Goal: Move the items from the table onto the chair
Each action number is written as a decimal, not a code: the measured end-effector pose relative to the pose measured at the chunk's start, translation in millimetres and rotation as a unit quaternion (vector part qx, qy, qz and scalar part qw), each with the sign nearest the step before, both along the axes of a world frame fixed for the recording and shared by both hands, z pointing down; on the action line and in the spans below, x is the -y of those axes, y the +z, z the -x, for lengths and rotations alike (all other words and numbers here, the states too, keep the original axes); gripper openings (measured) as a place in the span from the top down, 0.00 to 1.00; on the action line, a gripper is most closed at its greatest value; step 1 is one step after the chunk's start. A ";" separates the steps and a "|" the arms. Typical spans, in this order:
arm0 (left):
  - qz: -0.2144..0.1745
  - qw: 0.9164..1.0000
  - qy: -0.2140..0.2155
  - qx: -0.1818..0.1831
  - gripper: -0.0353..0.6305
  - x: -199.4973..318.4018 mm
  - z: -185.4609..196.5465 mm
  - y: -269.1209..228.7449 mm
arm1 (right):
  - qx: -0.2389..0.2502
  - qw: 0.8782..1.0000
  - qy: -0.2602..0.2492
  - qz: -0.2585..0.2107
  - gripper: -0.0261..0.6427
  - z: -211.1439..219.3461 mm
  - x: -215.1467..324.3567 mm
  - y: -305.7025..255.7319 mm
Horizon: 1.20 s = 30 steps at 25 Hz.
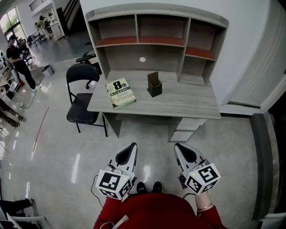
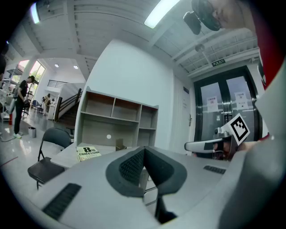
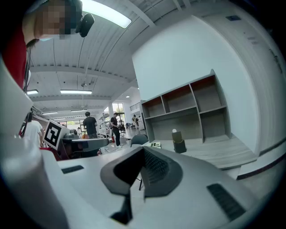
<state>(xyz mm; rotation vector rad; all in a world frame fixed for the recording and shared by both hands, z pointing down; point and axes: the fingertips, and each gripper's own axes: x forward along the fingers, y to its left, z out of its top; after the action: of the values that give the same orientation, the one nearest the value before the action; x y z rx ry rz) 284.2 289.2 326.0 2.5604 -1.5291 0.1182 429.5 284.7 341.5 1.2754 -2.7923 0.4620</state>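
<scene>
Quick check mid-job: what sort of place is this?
Likely an open office or workshop hall: a desk with a shelf hutch, a black folding chair beside it, and people at work stations farther back.

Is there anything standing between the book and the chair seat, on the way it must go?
Nothing visible. The book lies at the desk's left end, and the chair stands just beside that end with a bare seat. The holder is on the book's other side.

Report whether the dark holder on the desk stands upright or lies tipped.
Upright: the holder stands on its base on the desk, its opening facing up.
</scene>
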 end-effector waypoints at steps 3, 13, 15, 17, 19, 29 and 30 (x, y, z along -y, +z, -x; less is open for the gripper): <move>0.002 1.000 -0.001 0.001 0.94 -0.3 2.5 1.9 | 0.000 1.000 0.002 0.002 0.94 1.4 -0.5 1.2; 0.009 1.000 -0.004 0.002 0.94 -5.1 9.6 6.5 | -0.001 1.000 -0.001 0.007 0.94 7.0 -2.3 4.8; 0.012 1.000 -0.006 0.002 0.94 -6.5 9.7 8.5 | 0.005 1.000 -0.005 0.011 0.94 7.1 -3.3 6.1; 0.016 1.000 -0.009 0.000 0.94 -7.5 9.7 11.3 | 0.017 1.000 -0.012 0.020 0.94 6.7 -3.6 8.3; 0.022 1.000 -0.013 -0.001 0.94 -7.4 10.1 14.7 | 0.026 0.999 -0.018 0.030 0.94 5.6 -2.8 12.4; 0.030 0.998 -0.063 0.008 0.94 6.1 22.8 18.1 | 0.050 0.996 -0.053 0.042 0.94 2.0 19.8 14.3; 0.029 0.997 -0.072 0.008 0.94 8.4 26.7 16.7 | 0.050 0.996 -0.057 0.041 0.94 3.2 24.1 13.8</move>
<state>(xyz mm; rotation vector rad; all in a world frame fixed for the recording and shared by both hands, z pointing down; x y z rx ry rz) 257.5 280.8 342.6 2.4021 -1.6832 0.1653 426.3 260.6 355.3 1.1011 -2.8741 0.6418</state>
